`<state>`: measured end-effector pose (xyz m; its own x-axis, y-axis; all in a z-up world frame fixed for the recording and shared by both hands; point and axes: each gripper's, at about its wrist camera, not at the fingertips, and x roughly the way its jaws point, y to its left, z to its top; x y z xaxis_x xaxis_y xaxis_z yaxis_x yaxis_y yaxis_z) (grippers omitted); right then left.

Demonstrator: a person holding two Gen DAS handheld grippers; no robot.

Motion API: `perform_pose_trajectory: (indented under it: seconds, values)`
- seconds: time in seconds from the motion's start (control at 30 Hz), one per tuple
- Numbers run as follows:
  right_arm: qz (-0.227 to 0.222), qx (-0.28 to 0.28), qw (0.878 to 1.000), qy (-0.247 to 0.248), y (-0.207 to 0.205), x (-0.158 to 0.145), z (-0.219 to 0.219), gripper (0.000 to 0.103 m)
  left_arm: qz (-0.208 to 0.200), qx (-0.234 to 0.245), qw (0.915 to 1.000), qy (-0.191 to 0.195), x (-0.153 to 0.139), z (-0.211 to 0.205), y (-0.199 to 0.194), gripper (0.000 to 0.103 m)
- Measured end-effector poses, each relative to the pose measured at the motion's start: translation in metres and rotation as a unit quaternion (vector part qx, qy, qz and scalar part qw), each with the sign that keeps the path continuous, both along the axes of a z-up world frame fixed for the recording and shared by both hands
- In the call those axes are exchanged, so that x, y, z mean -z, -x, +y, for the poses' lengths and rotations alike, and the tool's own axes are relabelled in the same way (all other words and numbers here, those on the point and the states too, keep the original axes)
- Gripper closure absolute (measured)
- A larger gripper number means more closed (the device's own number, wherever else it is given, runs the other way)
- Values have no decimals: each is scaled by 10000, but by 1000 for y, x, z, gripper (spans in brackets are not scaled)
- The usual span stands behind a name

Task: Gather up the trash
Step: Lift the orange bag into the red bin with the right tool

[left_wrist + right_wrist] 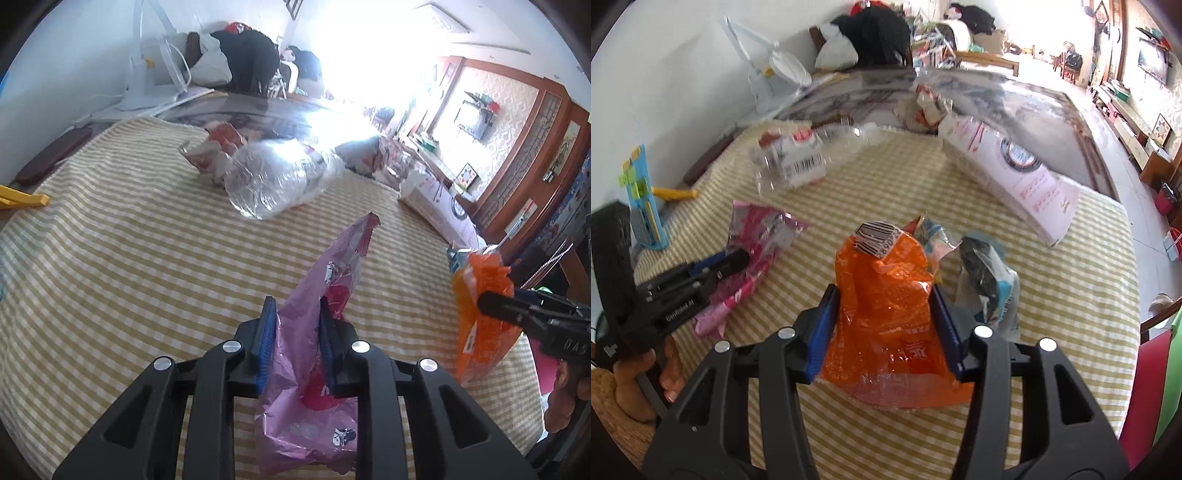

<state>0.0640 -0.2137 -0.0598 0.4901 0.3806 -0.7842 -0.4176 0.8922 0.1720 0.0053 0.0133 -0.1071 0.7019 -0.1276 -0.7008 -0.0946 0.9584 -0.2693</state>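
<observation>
Gripping trash both sides: left gripper [293, 332] jaws pinching pink wrapper [317, 332], lower centre; right gripper [886, 328] jaws pinching orange wrapper [882, 314], centre frame. Pickup step looks done. Next likely: carry both to bin, none visible. Plastic bottle [798, 158], upper left, remains on checked cloth [1071, 295].

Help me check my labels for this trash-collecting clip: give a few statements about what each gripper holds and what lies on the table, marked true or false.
1. The left gripper is shut on the pink wrapper. True.
2. The right gripper is open and holds nothing. False: it grips the orange wrapper.
3. A crumpled clear plastic bottle lies on the checked tablecloth. True.
4. The tablecloth is plain blue. False: it is yellow-and-white checked.
5. A white-and-pink paper bag lies on the table. True.
</observation>
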Motion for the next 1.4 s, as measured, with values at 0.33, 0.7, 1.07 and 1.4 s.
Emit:
perform_pose_trajectory:
  seconds: [0.33, 0.7, 1.07, 1.4]
  values:
    - [-813, 374, 9950, -451, 12, -37, -29, 54, -101, 136, 9996, -246, -14, -11, 16, 83]
    - [-984, 961, 9878, -735, 20, -53, -80, 54, -291, 621, 9971, -336, -40, -60, 35, 83]
    - [-1050, 1543, 9797, -726, 34, -55, -132, 53, -336, 1198, 9914, -397, -53, -118, 35, 83]
    - [-950, 2090, 9690, -912, 38, -51, -177, 53, -321, 1675, 9843, -460, -55, -167, 32, 83]
